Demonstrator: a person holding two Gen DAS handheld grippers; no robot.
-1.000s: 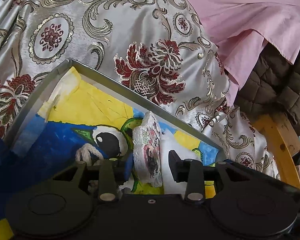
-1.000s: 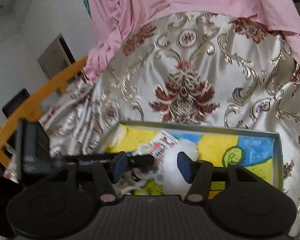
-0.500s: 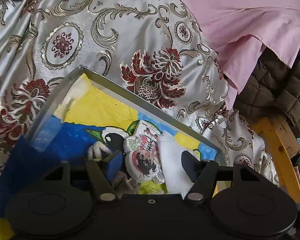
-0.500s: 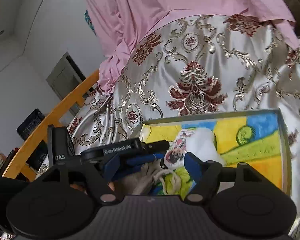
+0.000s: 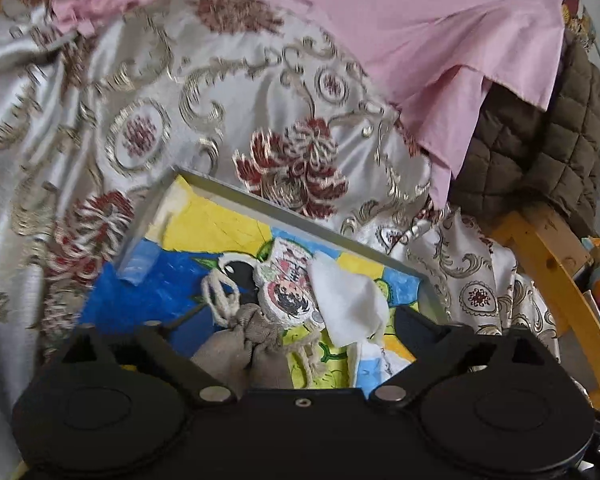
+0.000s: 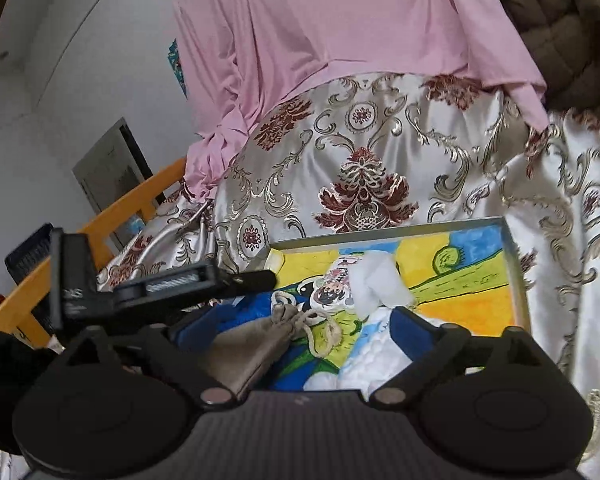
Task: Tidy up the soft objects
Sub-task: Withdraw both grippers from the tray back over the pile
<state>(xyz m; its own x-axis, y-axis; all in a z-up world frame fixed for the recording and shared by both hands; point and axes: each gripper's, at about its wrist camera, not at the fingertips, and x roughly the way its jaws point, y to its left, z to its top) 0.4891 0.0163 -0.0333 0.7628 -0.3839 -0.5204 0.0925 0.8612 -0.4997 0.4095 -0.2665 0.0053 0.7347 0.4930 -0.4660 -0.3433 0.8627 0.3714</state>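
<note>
**Both grippers backing off the tray, pouch now lying loose**

Compared to half a second ago, the left gripper [image 5: 284,326] is spread a lot wider and pulled back, so the burlap pouch [image 5: 244,344] is showing in full between its fingers instead of being half hidden.

Biggest thing going on is the silver brocade cloth [image 5: 148,92] draping over everything, with a pink sheet [image 5: 420,40] lying across it toward 1 o'clock. A quilted olive blanket [image 5: 556,136] is sitting at 3 o'clock in the left wrist view.

The painted tray [image 6: 516,280] is resting on the brocade. Inside it, the soft stuff is bunching together near the middle: a white cloth [image 5: 348,304] is touching a printed round cushion [image 5: 288,288], and the pouch is lying just at 7 o'clock of that cushion with its drawstring [image 5: 220,300] looping out.

The right gripper [image 6: 296,330] is hanging wide open too, gripping nothing, with the pouch between its fingers.
</note>
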